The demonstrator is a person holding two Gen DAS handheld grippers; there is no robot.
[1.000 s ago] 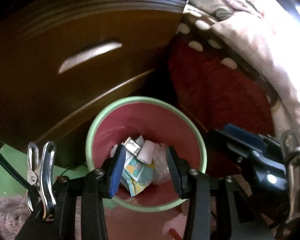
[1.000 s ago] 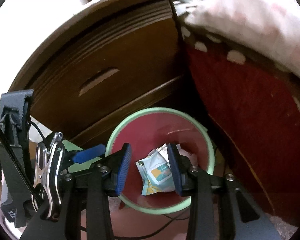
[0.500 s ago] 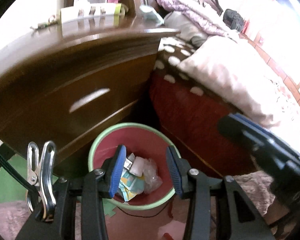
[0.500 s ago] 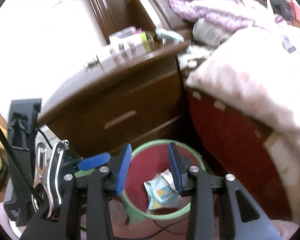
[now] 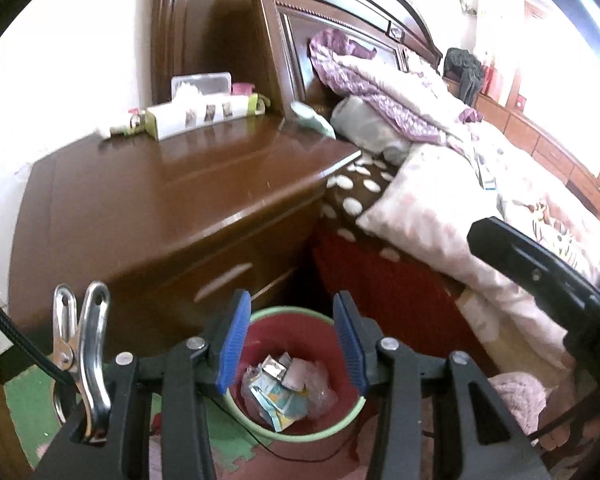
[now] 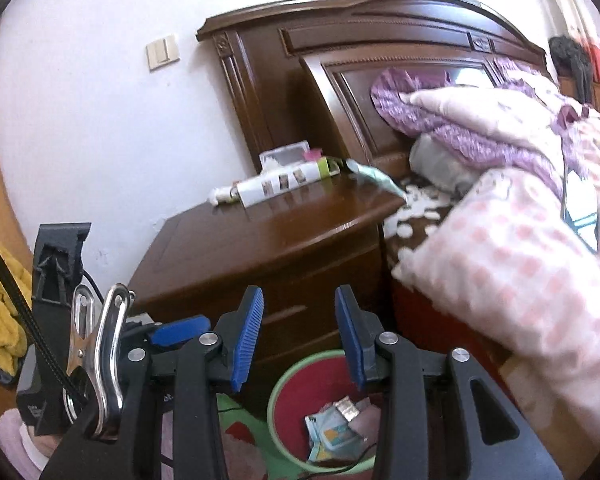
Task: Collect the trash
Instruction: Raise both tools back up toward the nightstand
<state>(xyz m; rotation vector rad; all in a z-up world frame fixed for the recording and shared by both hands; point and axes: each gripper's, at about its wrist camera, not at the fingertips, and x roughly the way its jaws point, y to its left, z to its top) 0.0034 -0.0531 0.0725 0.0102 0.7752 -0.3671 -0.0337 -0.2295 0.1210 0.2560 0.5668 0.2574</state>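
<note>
Both your left tongs (image 5: 288,344) and right tongs (image 6: 298,336) are apart and empty, so you're between pickups. The trash (image 5: 284,388) sits in the red bin (image 5: 328,432) at 6 o'clock. Next, probably scout the nightstand (image 5: 172,196) at 11 o'clock for leftovers.

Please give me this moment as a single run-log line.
left claw: open, empty | right claw: open, empty | trash bin: on floor by nightstand, holds wrappers

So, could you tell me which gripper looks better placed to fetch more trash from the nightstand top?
Probably the left gripper: both it and the right gripper are open and empty, but the nightstand lies on its side.
</note>
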